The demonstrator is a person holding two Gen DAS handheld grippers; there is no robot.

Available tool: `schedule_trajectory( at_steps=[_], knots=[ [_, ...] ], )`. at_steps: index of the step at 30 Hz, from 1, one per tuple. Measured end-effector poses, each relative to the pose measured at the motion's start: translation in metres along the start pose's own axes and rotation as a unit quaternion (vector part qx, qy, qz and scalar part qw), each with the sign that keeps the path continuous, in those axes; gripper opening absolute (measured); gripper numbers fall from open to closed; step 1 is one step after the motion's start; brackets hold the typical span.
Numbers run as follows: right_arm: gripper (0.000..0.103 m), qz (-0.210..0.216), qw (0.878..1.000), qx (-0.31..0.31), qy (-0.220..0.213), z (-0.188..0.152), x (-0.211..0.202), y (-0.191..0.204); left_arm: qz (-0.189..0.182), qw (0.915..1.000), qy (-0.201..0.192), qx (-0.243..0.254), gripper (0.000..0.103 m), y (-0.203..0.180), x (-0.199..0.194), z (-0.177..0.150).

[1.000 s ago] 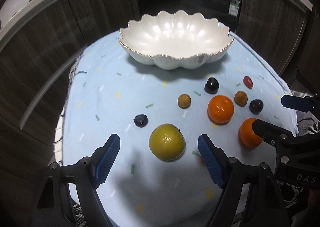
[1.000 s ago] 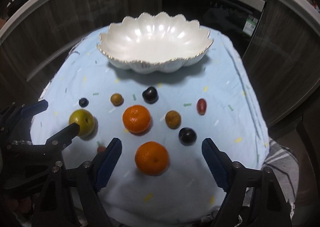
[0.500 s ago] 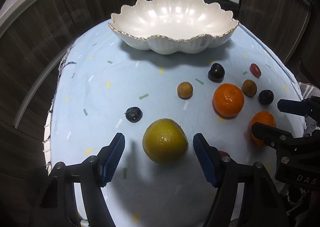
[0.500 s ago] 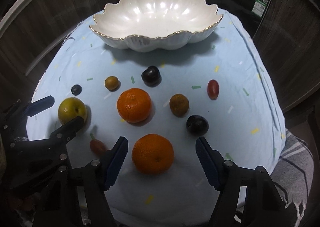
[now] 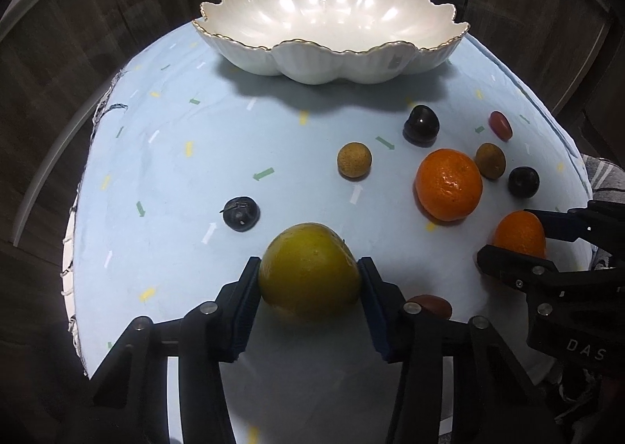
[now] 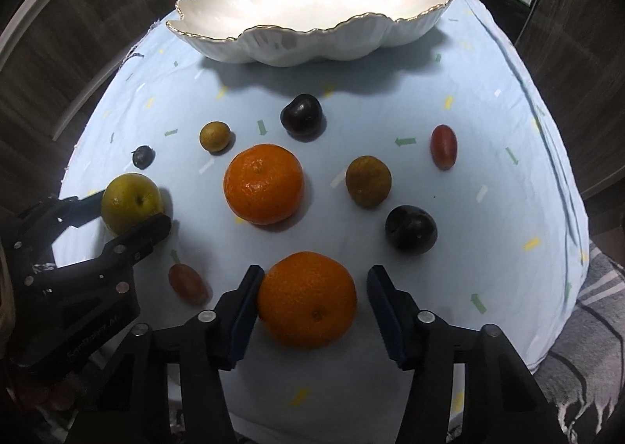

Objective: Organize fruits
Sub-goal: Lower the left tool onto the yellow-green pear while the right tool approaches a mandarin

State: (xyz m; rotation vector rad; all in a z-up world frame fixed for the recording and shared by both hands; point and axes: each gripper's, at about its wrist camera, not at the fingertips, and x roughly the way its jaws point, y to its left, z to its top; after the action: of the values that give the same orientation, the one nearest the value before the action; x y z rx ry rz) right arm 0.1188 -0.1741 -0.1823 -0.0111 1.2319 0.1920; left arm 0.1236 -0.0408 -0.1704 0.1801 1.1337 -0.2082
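Note:
A yellow-green round fruit (image 5: 308, 272) lies on the light blue cloth (image 5: 175, 170). My left gripper (image 5: 308, 268) is closing on it, and both blue pads touch its sides. In the right wrist view an orange (image 6: 307, 299) sits between the jaws of my right gripper (image 6: 315, 276), which are closing. The left pad is at the peel; a small gap shows at the right pad. The white scalloped bowl (image 6: 312, 41) stands empty at the far side of the cloth.
Loose on the cloth are a second orange (image 6: 263, 184), two dark plums (image 6: 302, 117) (image 6: 410, 227), two brown fruits (image 6: 214, 136) (image 6: 368, 180), two red grapes (image 6: 443, 146) (image 6: 186, 283) and a blueberry (image 6: 143, 156). Dark wood cabinets surround the table.
Both grippers came down toward the cloth and their jaws narrowed. The left pads reached the yellow-green fruit; the right jaws now flank the near orange closely.

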Motion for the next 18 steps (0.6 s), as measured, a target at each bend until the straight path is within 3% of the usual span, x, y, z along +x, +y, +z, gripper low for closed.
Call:
schedule_trajectory(
  at_steps=[3,18],
  knots=[
    [0.047,0.004,1.000,-0.002,0.001,0.000,0.001,0.002,-0.003,1.0000,-0.001,-0.003,0.048,0.001,0.000,0.000],
    [0.046,0.007,1.000,-0.002,-0.012,0.001,-0.010,0.001,0.007,0.9998,-0.017,-0.009,0.048,0.001,-0.017,0.001]
  ],
)
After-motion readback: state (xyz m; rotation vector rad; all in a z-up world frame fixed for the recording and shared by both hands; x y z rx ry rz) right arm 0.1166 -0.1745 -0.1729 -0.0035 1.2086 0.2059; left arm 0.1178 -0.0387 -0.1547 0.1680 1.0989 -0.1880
